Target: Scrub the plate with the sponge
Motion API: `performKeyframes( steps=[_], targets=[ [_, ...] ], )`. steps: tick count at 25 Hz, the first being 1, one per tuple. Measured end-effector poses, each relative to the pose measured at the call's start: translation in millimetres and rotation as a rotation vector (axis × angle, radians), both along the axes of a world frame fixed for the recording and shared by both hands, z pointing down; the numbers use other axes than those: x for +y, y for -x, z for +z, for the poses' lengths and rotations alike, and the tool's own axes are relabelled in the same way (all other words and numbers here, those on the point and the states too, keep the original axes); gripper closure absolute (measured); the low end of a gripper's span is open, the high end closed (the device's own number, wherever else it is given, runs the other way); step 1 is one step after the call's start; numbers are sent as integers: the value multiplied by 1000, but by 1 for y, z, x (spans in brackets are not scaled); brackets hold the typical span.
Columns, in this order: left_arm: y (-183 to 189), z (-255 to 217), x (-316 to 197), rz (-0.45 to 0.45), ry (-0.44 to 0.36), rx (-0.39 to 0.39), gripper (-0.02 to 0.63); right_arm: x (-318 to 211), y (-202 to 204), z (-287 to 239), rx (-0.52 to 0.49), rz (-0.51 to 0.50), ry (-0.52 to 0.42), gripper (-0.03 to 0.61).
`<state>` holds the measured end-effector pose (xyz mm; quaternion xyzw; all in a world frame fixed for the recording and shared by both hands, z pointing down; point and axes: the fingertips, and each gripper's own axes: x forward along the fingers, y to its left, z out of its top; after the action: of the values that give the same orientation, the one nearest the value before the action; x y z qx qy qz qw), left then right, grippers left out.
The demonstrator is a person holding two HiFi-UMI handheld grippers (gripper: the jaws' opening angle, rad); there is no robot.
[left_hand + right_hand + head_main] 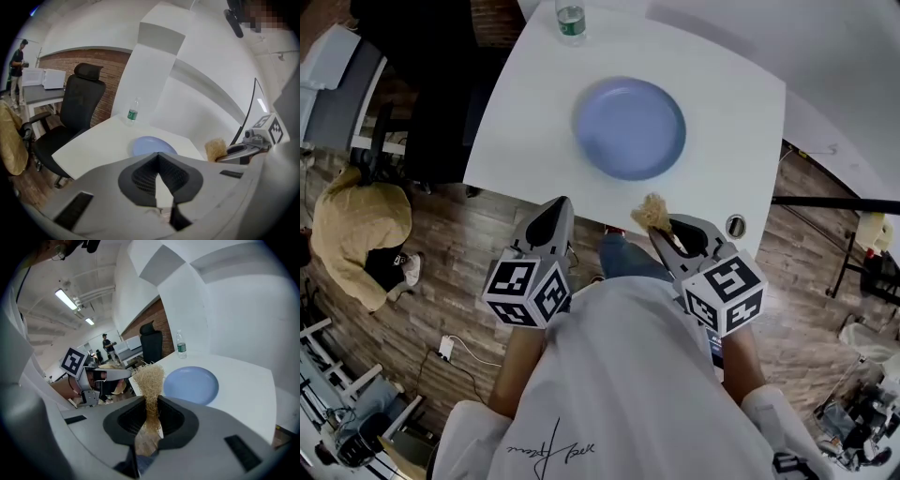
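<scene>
A round blue plate (pixel 630 127) lies on the white table (pixel 534 112), also seen as the plate (pixel 152 144) and the plate (pixel 192 384) in the gripper views. My right gripper (pixel 661 228) is shut on a tan fibrous sponge (pixel 652 214), held at the table's near edge; the sponge (pixel 149 383) sticks up between the jaws. The sponge (pixel 215 149) shows at the right of the left gripper view. My left gripper (pixel 551 218) hovers off the table's near edge, shut with nothing in it.
A clear water bottle (pixel 570 21) stands at the table's far edge. A black office chair (pixel 77 110) sits left of the table. A tan jacket (pixel 356 230) lies on the wooden floor. A person (pixel 18 63) stands far off.
</scene>
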<state>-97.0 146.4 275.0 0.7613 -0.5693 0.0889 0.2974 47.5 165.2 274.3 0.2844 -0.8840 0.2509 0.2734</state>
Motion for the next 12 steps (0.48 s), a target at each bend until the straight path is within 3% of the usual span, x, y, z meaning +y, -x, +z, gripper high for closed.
performKeyframes(
  steps=[4, 12],
  targets=[
    [-2, 2, -24, 13, 15, -21, 620, -22, 4, 10, 3, -29, 3, 532],
    [-7, 4, -66, 29, 25, -72, 618, -70, -14, 32, 16, 62, 40, 532]
  ],
)
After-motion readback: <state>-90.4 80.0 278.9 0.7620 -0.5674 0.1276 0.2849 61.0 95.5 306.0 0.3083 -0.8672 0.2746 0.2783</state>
